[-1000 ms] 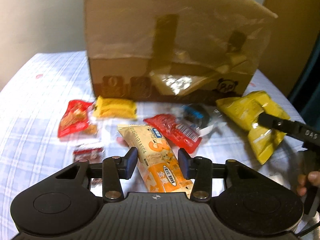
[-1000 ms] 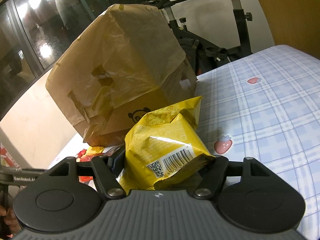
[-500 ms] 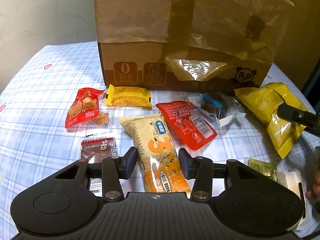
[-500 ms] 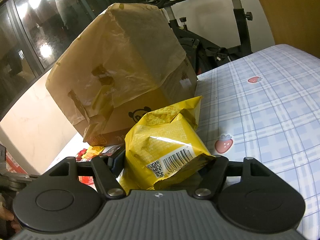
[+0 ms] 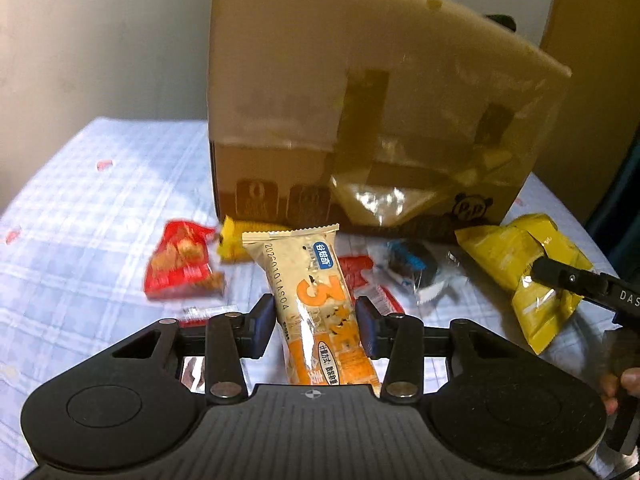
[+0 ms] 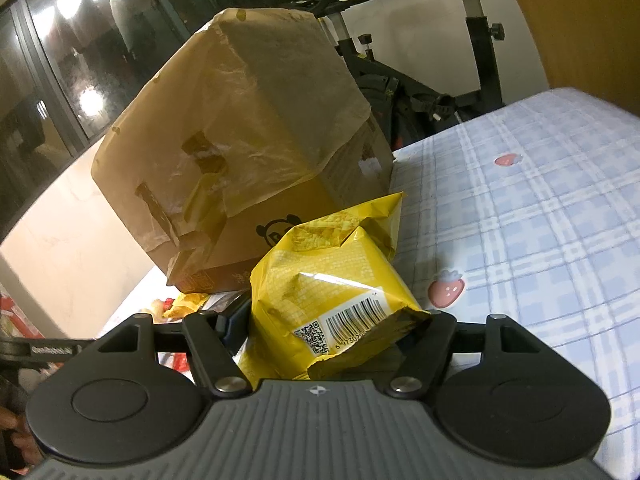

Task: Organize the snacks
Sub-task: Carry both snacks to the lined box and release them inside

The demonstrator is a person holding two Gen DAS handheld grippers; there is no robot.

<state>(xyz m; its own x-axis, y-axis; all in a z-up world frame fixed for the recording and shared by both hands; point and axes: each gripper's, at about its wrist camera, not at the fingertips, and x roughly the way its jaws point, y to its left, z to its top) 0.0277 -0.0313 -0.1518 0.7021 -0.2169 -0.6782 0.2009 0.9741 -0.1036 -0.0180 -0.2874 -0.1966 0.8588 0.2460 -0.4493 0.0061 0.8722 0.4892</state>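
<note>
Cream-and-orange snack bar (image 5: 320, 304): light, crinkly film, slippery; we pinch it mid-length in the left gripper (image 5: 316, 326), fingers closed on both sides, raised and tilted toward the cardboard box (image 5: 372, 128). Right gripper (image 6: 332, 332) clamps the puffy yellow chip bag (image 6: 332, 280) near its barcode end, at the bed's (image 6: 540, 200) box-side edge.

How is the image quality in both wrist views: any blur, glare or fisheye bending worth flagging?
Left wrist view: the cardboard box and red snack packet are smeared by motion blur, while the beige-and-orange snack bar between the claw's fingers stays sharp; tape on the box glares. Right wrist view: sharp; a glare streak crosses the yellow chip bag, and the checked cloth bows outward.
</note>
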